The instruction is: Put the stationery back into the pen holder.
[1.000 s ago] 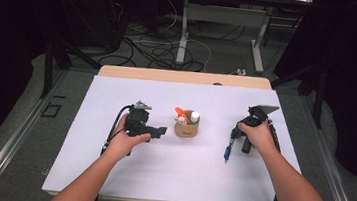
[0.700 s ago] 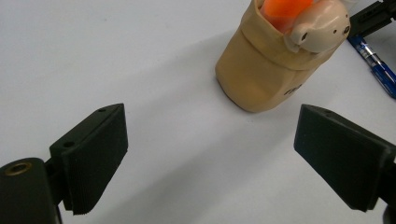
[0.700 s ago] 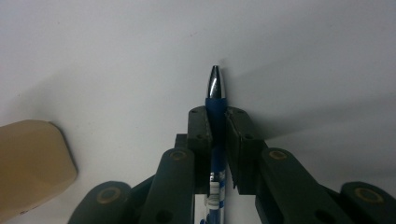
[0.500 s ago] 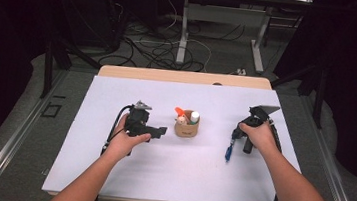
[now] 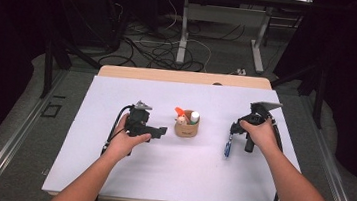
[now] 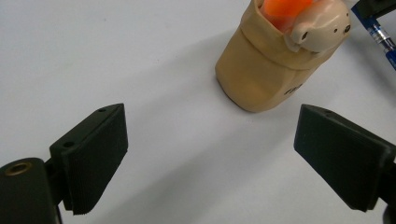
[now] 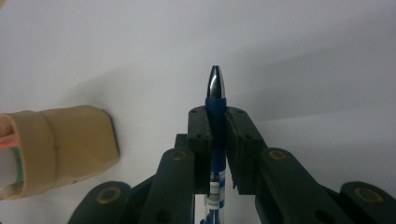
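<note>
Blue pen (image 7: 215, 105) pinched between the jaws of the right gripper (image 5: 235, 136), tip pointing down at the white table (image 5: 199, 173), long axis near upright in the high view. Tan holder (image 5: 186, 127), already stocked with an orange marker (image 5: 179, 112) and other bits, at about 9 o'clock from that pen, near but apart. Left gripper (image 6: 210, 158) spread wide and empty, holder at 1 o'clock from its jaws, just beyond them. Likely next: carrying the pen sideways over the holder's open mouth, then lowering.
</note>
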{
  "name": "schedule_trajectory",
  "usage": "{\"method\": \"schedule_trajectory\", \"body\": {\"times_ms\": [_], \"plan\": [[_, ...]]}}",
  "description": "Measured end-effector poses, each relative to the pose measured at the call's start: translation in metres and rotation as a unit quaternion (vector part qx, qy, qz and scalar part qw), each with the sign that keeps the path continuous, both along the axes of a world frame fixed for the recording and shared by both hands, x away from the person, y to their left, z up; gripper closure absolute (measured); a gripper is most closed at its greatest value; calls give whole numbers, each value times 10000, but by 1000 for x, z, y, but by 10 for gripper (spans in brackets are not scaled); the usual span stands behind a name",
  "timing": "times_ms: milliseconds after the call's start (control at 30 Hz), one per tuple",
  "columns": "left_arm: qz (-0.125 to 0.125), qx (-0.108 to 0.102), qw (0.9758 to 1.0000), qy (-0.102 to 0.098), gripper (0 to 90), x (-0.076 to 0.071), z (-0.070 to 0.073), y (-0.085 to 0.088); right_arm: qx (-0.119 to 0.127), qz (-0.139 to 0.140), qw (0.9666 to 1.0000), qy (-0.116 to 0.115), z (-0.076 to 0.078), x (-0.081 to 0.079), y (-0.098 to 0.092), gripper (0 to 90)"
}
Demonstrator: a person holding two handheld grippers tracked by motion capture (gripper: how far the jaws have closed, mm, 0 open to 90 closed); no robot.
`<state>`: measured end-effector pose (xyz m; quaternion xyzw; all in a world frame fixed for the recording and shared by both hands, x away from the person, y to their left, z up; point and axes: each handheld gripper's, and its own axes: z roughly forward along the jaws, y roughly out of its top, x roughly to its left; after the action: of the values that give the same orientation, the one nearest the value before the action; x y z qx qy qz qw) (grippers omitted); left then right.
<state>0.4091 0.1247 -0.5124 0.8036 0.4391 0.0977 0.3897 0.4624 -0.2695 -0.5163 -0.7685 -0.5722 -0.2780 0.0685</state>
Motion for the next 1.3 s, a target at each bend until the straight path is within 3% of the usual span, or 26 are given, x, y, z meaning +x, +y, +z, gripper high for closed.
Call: {"method": "schedule_trajectory", "body": {"times_ms": [167,200,267,433,500,533,633,800,1100,1133,1300], "plan": [[16,12,10000,6,98,0,0,0,133,91,9990,-412,7,-1,2,804],[4,25,10000,-6,98,0,0,1,164,246,9984,-489,9,-2,1,805],[9,23,10000,-8,98,0,0,1,172,279,9970,-696,11,-3,3,804],[13,22,10000,-34,97,0,1,2,280,507,9917,-1149,18,-6,7,805],[35,26,10000,-40,90,0,2,2,263,464,9881,-1445,20,-8,10,805],[40,-4,10000,-57,81,0,2,3,319,491,9876,-1457,23,-8,11,805],[26,9,9999,-96,76,0,2,3,360,574,9806,-1839,27,-10,15,805],[42,33,9999,-154,66,1,2,4,459,720,9722,-2180,33,-16,26,805],[103,7,9998,-168,27,0,3,7,435,887,9463,-3077,49,-26,46,805],[90,22,9998,-183,24,1,3,7,438,860,9422,-3208,50,-27,48,805],[51,13,9997,-233,2,0,3,7,418,921,9310,-3507,59,-29,54,805]]}}
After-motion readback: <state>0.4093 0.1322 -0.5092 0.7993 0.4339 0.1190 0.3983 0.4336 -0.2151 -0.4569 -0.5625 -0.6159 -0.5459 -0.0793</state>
